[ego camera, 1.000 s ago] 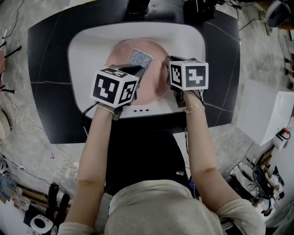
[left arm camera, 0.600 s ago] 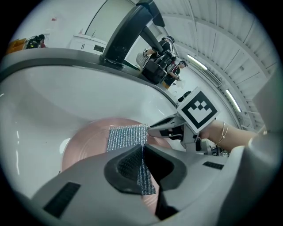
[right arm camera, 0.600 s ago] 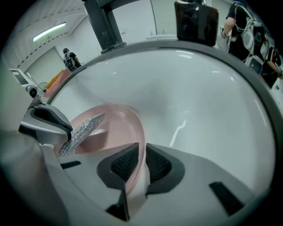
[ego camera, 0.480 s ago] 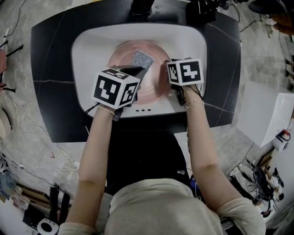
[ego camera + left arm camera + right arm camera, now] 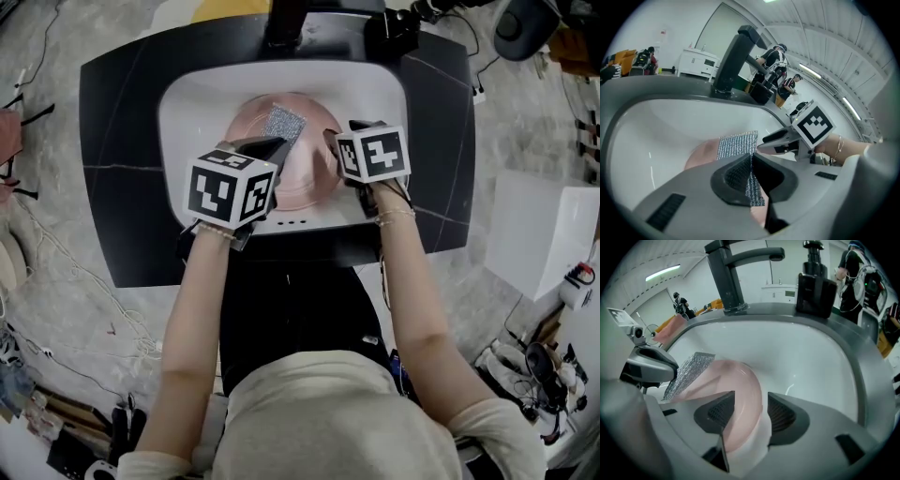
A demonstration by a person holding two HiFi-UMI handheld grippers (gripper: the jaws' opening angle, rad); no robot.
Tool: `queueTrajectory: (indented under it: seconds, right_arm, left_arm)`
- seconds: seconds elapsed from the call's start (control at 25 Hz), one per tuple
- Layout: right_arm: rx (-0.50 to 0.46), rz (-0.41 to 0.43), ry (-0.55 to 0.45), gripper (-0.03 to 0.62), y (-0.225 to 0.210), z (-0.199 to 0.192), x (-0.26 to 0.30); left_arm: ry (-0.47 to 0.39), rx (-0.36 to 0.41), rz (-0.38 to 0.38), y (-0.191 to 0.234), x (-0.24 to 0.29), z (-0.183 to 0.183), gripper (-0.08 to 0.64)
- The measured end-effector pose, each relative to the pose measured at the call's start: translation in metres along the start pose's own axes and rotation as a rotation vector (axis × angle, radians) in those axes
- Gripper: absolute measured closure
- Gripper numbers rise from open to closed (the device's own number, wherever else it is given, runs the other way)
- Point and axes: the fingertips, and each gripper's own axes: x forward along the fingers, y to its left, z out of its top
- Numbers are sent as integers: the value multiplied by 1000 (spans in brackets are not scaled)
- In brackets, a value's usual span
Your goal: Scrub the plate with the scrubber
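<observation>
Right now my left claw [image 5: 751, 163] is clenched on the silver scrubber [image 5: 285, 122], over the pink plate [image 5: 305, 183]. The plate lies mid-basin in the white sink [image 5: 187, 103]. The sink is set in a black counter [image 5: 122, 178], with a black tap [image 5: 724, 280] at its far edge. My right claw [image 5: 750, 411] has just been opening, and the plate's right rim sits between its released jaws. Grey stone floor [image 5: 525, 112] surrounds the counter.

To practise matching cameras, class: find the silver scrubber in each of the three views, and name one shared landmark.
Head view: scrubber upper centre, over the pink plate.
Left gripper view: scrubber at centre, pinched in the left gripper.
Right gripper view: scrubber left of centre.
Shared landmark: the dark faucet.
</observation>
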Motion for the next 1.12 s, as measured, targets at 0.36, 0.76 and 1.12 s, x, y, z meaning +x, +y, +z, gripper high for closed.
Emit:
queueTrajectory:
  seconds: [0.36, 0.76, 1.12]
  right_arm:
    - [75, 217, -115, 370, 43, 11, -50]
    - [107, 323, -317, 389, 70, 37, -125]
    - [94, 487, -471, 565, 104, 51, -180]
  left_arm:
    - [-164, -39, 59, -12, -51, 30, 526]
    - [-224, -24, 32, -49, -93, 41, 526]
    - [-319, -17, -1, -81, -124, 60, 525]
